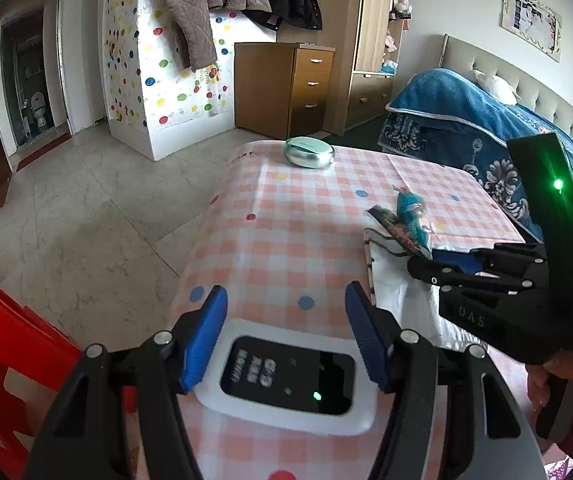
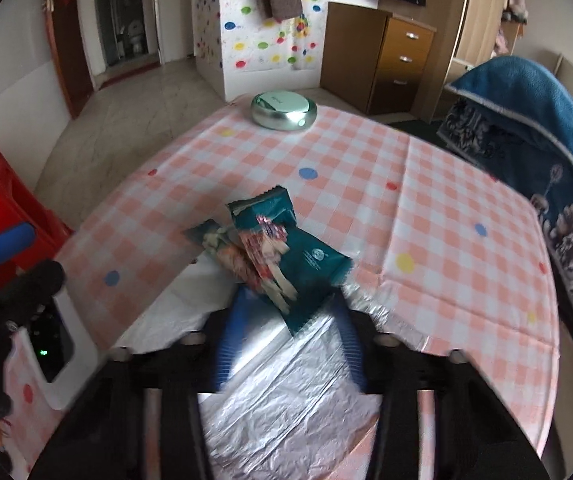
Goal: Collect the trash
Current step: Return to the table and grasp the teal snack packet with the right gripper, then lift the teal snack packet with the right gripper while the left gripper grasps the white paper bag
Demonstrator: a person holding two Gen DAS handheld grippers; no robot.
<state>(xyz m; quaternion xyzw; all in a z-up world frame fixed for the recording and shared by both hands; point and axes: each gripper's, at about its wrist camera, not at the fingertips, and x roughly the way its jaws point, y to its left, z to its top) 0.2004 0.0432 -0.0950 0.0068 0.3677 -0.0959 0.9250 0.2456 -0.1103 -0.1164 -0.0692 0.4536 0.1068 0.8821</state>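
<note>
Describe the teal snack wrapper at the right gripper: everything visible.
The teal crinkled foil snack wrapper looks emptied and flattened, with a serrated end pointing away, a small white round logo and pink-red print. It is bunched with a second, darker printed wrapper. Its near end sits between the right gripper's blue fingers, above white plastic sheeting on the pink checked tablecloth. Blur hides whether it is lifted.

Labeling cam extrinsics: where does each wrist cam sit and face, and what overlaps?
Left wrist: on left gripper, low at the table's near edge, facing across tablecloth over white device; open jaws, right gripper and hand show.
Right wrist: on right gripper, above snack wrappers, facing the same way; left gripper shows.
Shared: wrappers, device, round tin.
</note>
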